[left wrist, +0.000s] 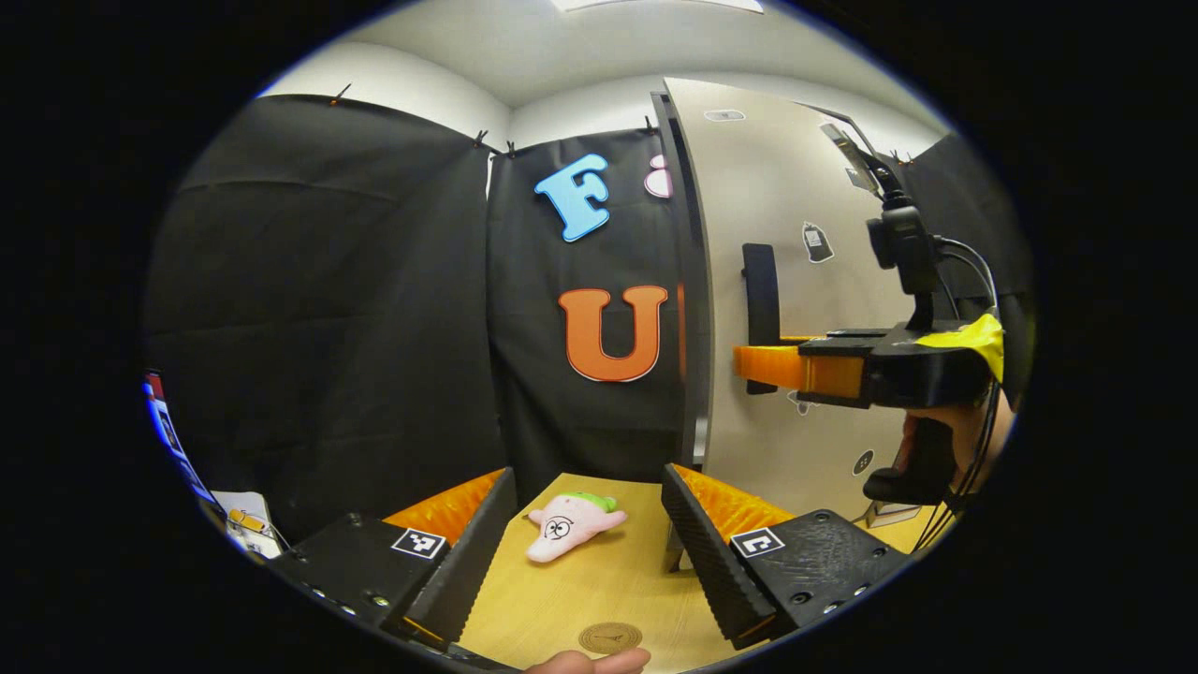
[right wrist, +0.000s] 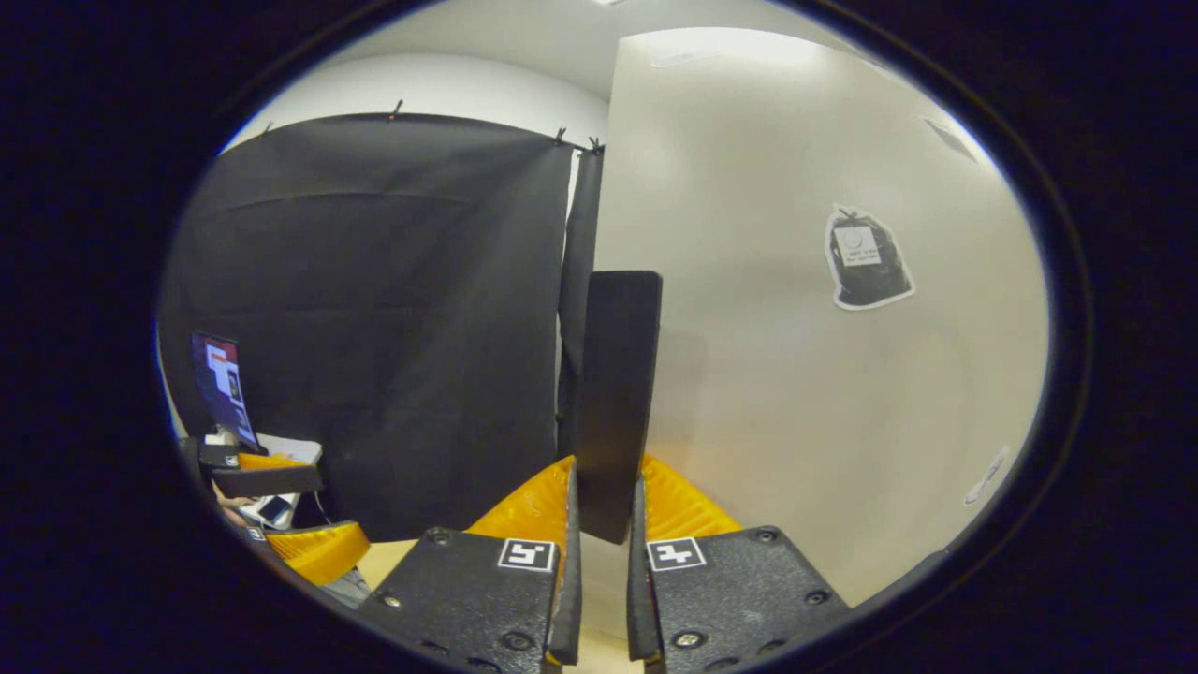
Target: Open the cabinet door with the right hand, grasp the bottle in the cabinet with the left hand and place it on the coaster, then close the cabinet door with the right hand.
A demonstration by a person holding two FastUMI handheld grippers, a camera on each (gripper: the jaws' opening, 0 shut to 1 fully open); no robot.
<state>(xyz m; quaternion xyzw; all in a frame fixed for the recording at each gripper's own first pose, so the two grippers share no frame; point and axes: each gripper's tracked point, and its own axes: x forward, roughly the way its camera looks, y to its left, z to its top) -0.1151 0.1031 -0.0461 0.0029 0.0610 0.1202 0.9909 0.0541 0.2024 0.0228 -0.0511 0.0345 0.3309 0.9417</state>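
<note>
Jaws of the right gripper point(right wrist: 604, 571) are clamped on the black door handle point(right wrist: 616, 393), one pad on each side of the vertical bar; the left gripper view shows the same hold from the side, orange fingers at the handle and a hand on the grip behind. Jaws of the left gripper point(left wrist: 590, 548) stand wide apart, holding nothing, low over the wooden surface point(left wrist: 599, 590).

Step in hand, as I judge it: door opening or door closing. The cabinet door point(right wrist: 796, 374) shows its pale face with stickers, its free edge toward the black curtain, but the cabinet's inside is hidden behind it, so which of the two I cannot tell. The bottle's place cannot be fixed from either view. A round brown coaster point(left wrist: 611, 638) lies at the near edge of the surface between the left fingers, bare, with a fingertip just beside it. That bare coaster suggests the bottle is not yet placed, so opening is the likelier reading.

Next move calls for swinging the handle along the door's arc, wrist turning with it so the pads do not slip off the bar.

Room: a pink plush toy point(left wrist: 569, 522) lies mid-surface, near the door's lower edge, beyond the coaster. The left gripper sits close to the door's free edge and should keep back.
</note>
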